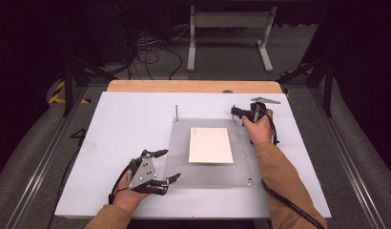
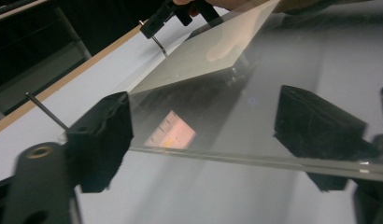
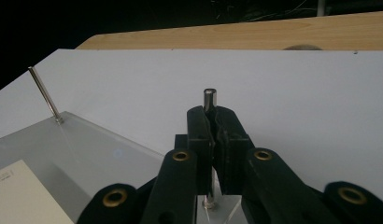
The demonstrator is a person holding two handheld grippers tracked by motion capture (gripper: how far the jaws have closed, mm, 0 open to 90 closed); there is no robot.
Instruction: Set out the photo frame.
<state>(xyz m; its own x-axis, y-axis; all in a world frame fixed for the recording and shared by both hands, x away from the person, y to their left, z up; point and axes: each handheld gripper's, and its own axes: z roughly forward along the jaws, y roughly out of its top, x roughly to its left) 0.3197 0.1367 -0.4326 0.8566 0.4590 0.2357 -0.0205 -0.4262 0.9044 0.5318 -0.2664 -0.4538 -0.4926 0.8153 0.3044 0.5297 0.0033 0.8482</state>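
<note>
Right gripper (image 3: pixel 213 140) clamped on an upright metal pin (image 3: pixel 209 99) at the clear plate's (image 1: pixel 179 152) far right corner, left gripper (image 1: pixel 165 167) spread wide at the plate's near left edge, jaws either side, not pressing

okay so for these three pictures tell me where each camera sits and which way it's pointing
High view: above the person's side, looking forward and down on the white table; both forearms, the left gripper and right gripper show.
Left gripper view: rides the left gripper, looking between its open jaws across the clear plate toward the right gripper.
Right gripper view: rides the right gripper, looking toward the table's far wooden edge; its jaws are shut on an upright metal pin.
Shared: all three show the clear plate and the white card on it.
</note>
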